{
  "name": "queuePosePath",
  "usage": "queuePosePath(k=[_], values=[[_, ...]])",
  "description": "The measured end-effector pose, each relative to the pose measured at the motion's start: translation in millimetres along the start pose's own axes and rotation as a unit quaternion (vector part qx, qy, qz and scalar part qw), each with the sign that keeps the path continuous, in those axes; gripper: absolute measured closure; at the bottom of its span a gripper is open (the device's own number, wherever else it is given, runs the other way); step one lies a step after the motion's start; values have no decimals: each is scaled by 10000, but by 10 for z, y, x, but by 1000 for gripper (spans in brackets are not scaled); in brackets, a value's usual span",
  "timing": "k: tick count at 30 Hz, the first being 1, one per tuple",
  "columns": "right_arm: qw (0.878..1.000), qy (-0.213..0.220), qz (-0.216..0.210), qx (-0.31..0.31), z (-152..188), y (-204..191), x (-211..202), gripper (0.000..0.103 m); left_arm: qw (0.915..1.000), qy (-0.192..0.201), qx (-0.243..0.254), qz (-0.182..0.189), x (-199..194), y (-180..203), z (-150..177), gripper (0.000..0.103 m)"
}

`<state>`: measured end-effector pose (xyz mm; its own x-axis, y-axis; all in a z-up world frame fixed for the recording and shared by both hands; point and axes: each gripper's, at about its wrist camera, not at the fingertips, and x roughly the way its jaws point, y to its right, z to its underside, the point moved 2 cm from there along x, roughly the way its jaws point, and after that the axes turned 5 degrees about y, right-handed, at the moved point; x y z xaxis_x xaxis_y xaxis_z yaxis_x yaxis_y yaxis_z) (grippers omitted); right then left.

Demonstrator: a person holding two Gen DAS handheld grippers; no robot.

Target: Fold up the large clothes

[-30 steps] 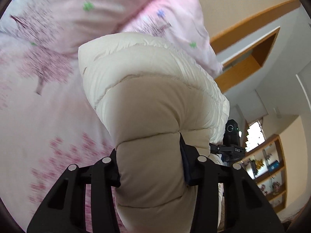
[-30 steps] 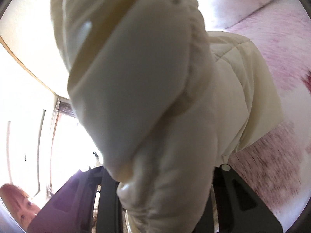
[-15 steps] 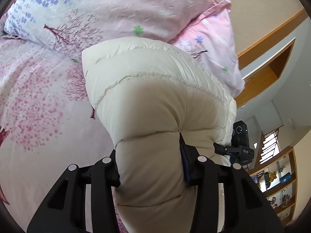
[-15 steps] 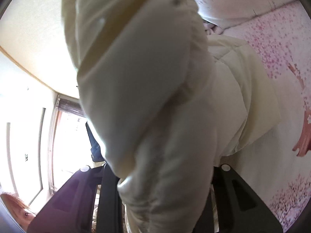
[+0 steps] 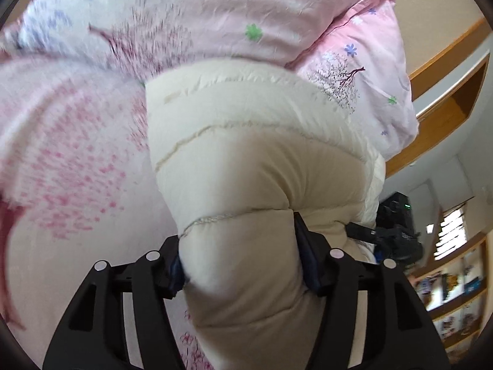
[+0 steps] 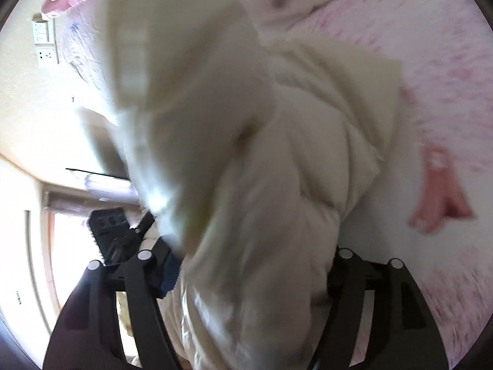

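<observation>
Two tools, both angled downward over the bed, each with a thick fold of the cream puffer jacket [image 5: 246, 160] between its fingers. Left tool [image 5: 238, 265]: jaws have just been opening, padding still bulges between them and both blue pads touch the quilted fabric, so still gripping the jacket. Jacket runs from near edge out to far, over the pink floral bedsheet [image 5: 67, 166], its far end against the pink pillows [image 5: 363, 71]. Right tool [image 6: 251, 273]: jaws have just been opening wider; left pad [image 6: 168, 273] sits at the fabric edge, right pad hidden, frame blurred, so cannot tell if it still presses. Jacket bunched, hanging in front of the lens; bedsheet at right.
</observation>
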<state>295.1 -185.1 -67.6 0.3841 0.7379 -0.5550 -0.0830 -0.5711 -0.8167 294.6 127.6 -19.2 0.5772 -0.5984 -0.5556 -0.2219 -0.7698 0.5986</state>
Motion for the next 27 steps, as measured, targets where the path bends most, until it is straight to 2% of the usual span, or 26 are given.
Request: queuePosePath(k=[3, 4, 6, 7, 8, 10, 11, 14, 16, 17, 21, 25, 27], values=[[9968, 611, 496, -153, 155, -47, -429, 26, 9966, 379, 503, -530, -210, 181, 15, 39], [9935, 885, 678, -242, 211, -77, -567, 26, 9924, 567, 761, -780, -309, 285, 48, 36], [9784, 1582, 1173, -627, 390, -235, -865, 29, 9843, 786, 1143, -1087, -436, 469, 136, 27], [9663, 1898, 1409, -1025, 545, -363, -981, 34, 9791, 894, 1341, -1237, -499, 588, 216, 24], [9583, 2025, 1512, -1337, 624, -459, -1004, 43, 9746, 947, 1496, -1368, -537, 684, 291, 21], [9492, 2080, 1555, -1776, 831, -603, -995, 52, 9658, 1012, 1768, -1606, -576, 858, 447, 16], [9446, 2077, 1546, -2019, 926, -793, -860, 57, 9617, 1017, 1873, -1723, -578, 930, 531, 14], [9341, 1998, 1614, -2480, 1186, -899, -814, 66, 9554, 949, 2030, -1922, -517, 1039, 706, 13], [9266, 1952, 1724, -2713, 1225, -952, -783, 68, 9523, 913, 2133, -1980, -468, 1077, 804, 13], [9231, 1942, 1791, -2794, 1079, -951, -778, 68, 9506, 922, 2182, -2008, -453, 1091, 843, 13], [9099, 1788, 2230, -3007, 1054, -945, -370, 70, 9483, 862, 2276, -2036, -387, 1095, 944, 13], [9102, 1439, 2583, -2901, 1028, -633, -113, 72, 9478, 645, 2325, -2085, -207, 1015, 1013, 10], [9063, 1409, 2667, -2961, 1008, -605, -32, 72, 9460, 586, 2360, -2145, -121, 972, 1041, 6]])
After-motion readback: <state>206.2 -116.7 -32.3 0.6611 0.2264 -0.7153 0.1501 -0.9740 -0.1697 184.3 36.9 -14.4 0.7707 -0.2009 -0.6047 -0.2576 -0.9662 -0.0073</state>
